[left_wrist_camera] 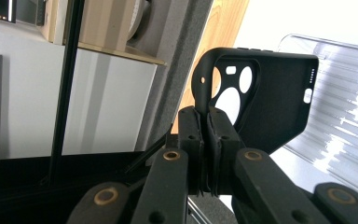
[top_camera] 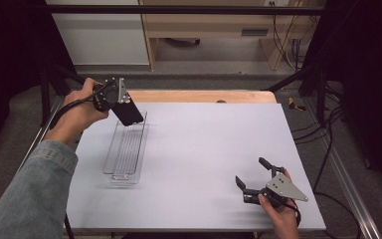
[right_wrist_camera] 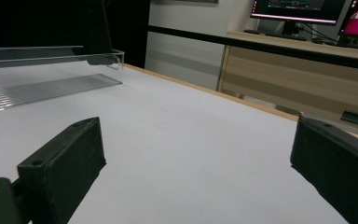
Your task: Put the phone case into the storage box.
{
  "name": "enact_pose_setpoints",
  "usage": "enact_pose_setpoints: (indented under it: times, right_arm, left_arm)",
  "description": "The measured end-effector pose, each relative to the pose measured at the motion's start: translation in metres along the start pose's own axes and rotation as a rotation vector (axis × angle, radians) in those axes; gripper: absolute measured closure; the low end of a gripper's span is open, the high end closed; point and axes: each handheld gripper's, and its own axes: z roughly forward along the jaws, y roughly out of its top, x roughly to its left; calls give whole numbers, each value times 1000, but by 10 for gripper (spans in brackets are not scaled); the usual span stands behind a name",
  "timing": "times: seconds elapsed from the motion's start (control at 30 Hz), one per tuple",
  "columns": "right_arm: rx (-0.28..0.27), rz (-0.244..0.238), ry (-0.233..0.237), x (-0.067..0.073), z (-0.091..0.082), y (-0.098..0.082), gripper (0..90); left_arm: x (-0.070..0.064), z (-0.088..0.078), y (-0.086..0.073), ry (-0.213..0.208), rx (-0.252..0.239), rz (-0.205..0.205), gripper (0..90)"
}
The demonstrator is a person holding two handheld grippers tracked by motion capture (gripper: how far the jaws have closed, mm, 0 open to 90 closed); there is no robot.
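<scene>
A black phone case (top_camera: 128,112) (left_wrist_camera: 265,100) with camera cut-outs hangs over the far end of a clear plastic tray (top_camera: 125,148) (left_wrist_camera: 340,116) (right_wrist_camera: 46,84). My left gripper (top_camera: 115,102) (left_wrist_camera: 207,121) is shut on the case's edge next to the cut-outs, held by a hand in a denim sleeve. Its lower corner dips just inside the tray's far rim in the right gripper view, where the case (right_wrist_camera: 97,35) looks dark. My right gripper (top_camera: 252,174) (right_wrist_camera: 196,168) rests low at the table's near right, open, with nothing between its pads.
The white table mat (top_camera: 204,149) covers the wooden table (top_camera: 199,95). Black frame bars and cables run along both sides. Beyond the table stand cabinets and a desk with monitors (right_wrist_camera: 303,9).
</scene>
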Motion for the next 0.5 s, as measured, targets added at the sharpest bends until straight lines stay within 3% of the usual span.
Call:
enact_pose_setpoints:
  times: [0.27,0.5]
  right_arm:
    - [2,-2,3,1,1,0,34]
    - [5,-5,9,1,1,0,35]
  left_arm:
    - [-7,13,5,-11,23,36,854]
    - [-9,17,8,-10,21,42,855]
